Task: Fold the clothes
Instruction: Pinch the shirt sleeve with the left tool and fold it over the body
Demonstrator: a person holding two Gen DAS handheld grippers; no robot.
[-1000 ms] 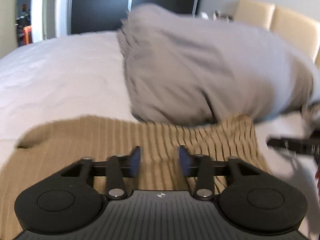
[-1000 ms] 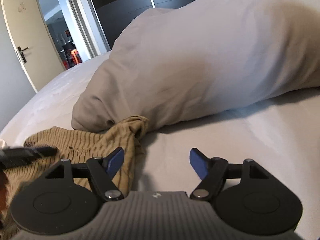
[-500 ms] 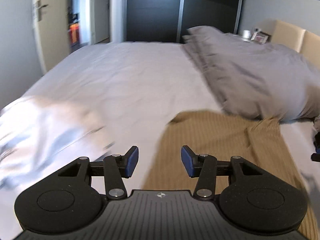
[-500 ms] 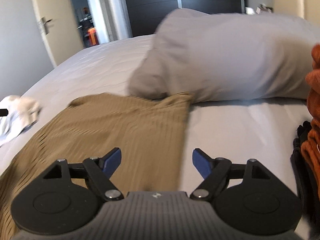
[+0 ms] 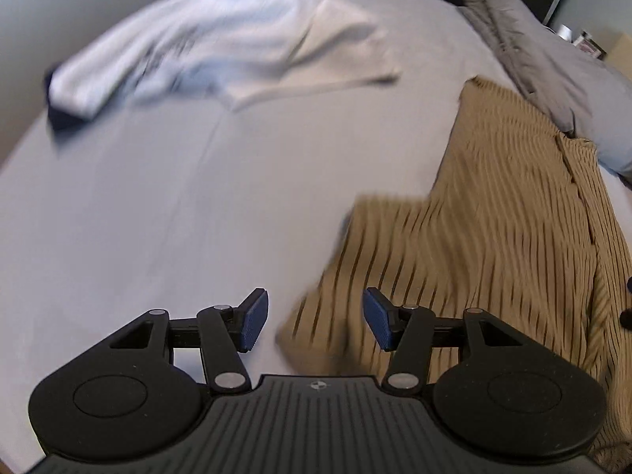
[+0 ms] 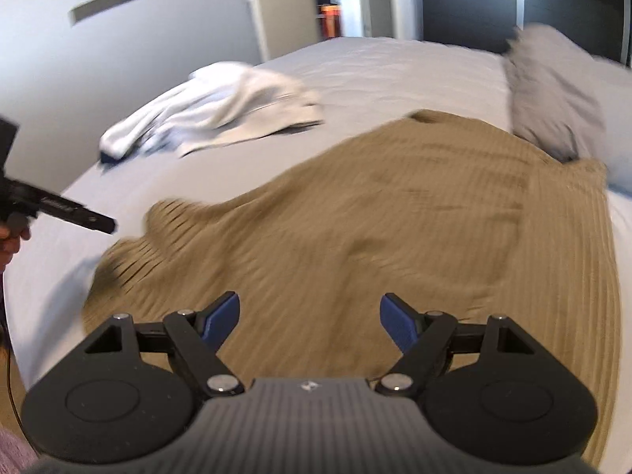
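A tan ribbed garment lies spread flat on the bed, its far edge against a grey pillow. My right gripper hovers over its near part, open, with nothing between the pads. In the left wrist view the same tan garment fills the right side. My left gripper hangs above its left edge; its jaws are opening and hold nothing. A crumpled white garment lies further off on the sheet, also seen as the white garment in the right wrist view. The left gripper's body shows at the left edge there.
The bed sheet is pale grey with bare room left of the tan garment. A grey pillow lies at the head end. A wall and a door stand beyond the bed, and a dark wardrobe at the back.
Both grippers have swung back from the pillow end to the near side of the bed. The tan garment, bunched at the pillow before, now lies spread flat. The white garment has come into view.
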